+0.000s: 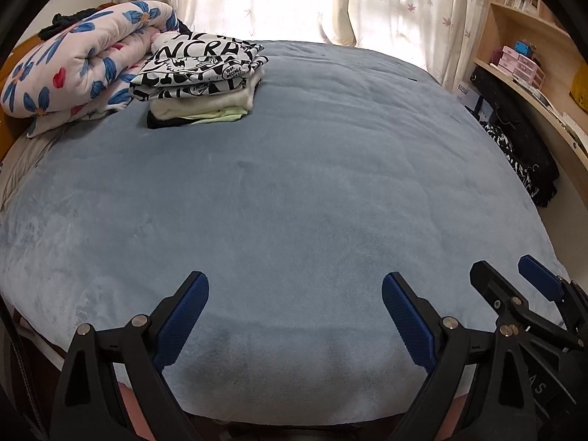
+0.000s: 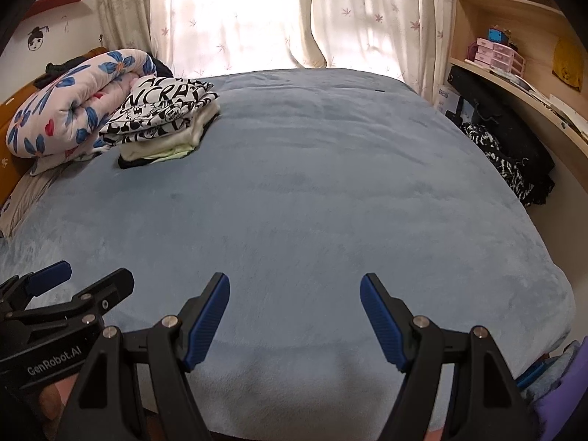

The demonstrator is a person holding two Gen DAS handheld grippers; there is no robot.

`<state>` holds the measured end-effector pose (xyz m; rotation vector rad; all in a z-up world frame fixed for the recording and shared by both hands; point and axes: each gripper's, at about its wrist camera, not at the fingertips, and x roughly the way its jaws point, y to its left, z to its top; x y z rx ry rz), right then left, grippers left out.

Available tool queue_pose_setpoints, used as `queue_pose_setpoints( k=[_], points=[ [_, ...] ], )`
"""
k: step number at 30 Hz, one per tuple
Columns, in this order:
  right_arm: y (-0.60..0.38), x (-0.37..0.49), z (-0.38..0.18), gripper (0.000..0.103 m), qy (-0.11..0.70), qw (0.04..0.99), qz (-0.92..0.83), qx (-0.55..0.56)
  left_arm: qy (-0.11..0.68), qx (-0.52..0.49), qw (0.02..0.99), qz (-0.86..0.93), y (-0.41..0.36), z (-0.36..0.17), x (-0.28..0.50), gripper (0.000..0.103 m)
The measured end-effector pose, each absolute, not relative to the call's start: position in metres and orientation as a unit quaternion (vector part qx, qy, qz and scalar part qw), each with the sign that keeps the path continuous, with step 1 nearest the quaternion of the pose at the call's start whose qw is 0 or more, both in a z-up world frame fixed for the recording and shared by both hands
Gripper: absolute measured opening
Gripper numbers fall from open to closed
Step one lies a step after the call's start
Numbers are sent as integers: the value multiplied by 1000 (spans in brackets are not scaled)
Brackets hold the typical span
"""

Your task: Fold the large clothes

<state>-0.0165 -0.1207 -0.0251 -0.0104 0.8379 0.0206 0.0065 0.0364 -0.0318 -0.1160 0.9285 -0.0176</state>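
Both tools hover side by side over the near edge of the bed (image 1: 294,191), which is covered by a blue-grey fleece blanket (image 2: 312,191). The left hand-held gripper (image 1: 295,286) has its blue-padded fingers spread wide with nothing between them, and the right hand-held gripper (image 2: 295,286) is likewise spread wide and holds nothing. In the left wrist view the right tool shows at the near right, just beside the left one; in the right wrist view the left tool shows at the near left, its body marked "GenRobot.AI". The clothes lie well apart from both tools, at the far left of the bed: a pile of folded clothes (image 1: 200,81) with a black-and-white printed garment (image 2: 161,110) on top, then a cream layer, a pale green layer and something dark at the bottom. Just left of the pile and touching it is a rolled floral quilt (image 1: 81,73), pink with blue flowers. Past the far edge of the bed hang pale curtains (image 2: 235,18), brightly backlit. On the right stands a wooden shelf unit (image 2: 514,36) with small pink drawers (image 2: 498,55), and below it dark clothing (image 1: 522,154) lies heaped beside the bed.
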Motion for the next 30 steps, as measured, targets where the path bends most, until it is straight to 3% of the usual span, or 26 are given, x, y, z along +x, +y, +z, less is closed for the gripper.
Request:
queue_pose_setpoints(
  k=[30],
  points=[
    [-117,-21,-30,74,397,918,0,-6,452,-48,891,4,32,-42,-1,94]
  ],
)
